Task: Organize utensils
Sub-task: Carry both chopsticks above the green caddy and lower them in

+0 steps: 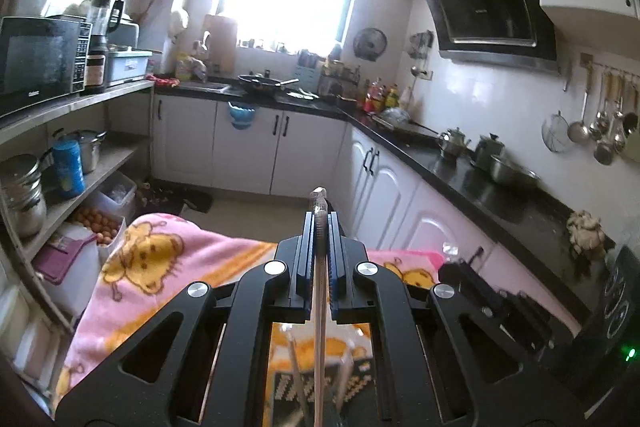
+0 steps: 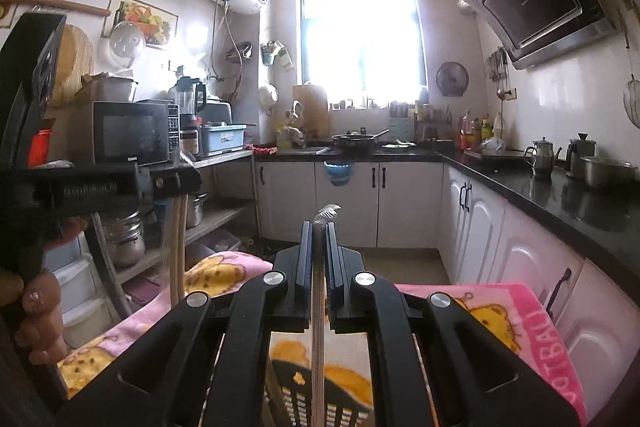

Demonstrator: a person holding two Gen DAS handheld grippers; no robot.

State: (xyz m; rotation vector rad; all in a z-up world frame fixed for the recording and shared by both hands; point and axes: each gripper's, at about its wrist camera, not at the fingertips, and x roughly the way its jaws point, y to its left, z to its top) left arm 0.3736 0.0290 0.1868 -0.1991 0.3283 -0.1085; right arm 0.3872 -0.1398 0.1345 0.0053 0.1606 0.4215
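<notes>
My left gripper (image 1: 320, 217) is shut on a thin wooden chopstick (image 1: 319, 307) whose silvery end (image 1: 320, 197) sticks up past the fingertips. My right gripper (image 2: 319, 227) is shut on another thin stick-like utensil (image 2: 317, 327) with a pale glinting tip (image 2: 327, 213). Both hang above a black slotted basket (image 2: 304, 399) that lies on a pink cartoon blanket (image 2: 520, 319) and holds more sticks (image 1: 298, 375). In the right wrist view the left gripper (image 2: 176, 181) shows at the left, with wooden chopsticks (image 2: 176, 251) hanging from it and a hand (image 2: 40, 307) below it. The right gripper (image 1: 472, 279) shows low on the right in the left wrist view.
A black L-shaped counter (image 2: 560, 195) carries kettles (image 2: 542, 155) and a steel bowl (image 1: 512, 173). Ladles (image 1: 604, 131) hang on the right wall. On the left, a shelf (image 1: 100, 95) holds a microwave (image 1: 40, 59) and pots (image 1: 88, 147). A frying pan (image 2: 356, 141) sits by the window.
</notes>
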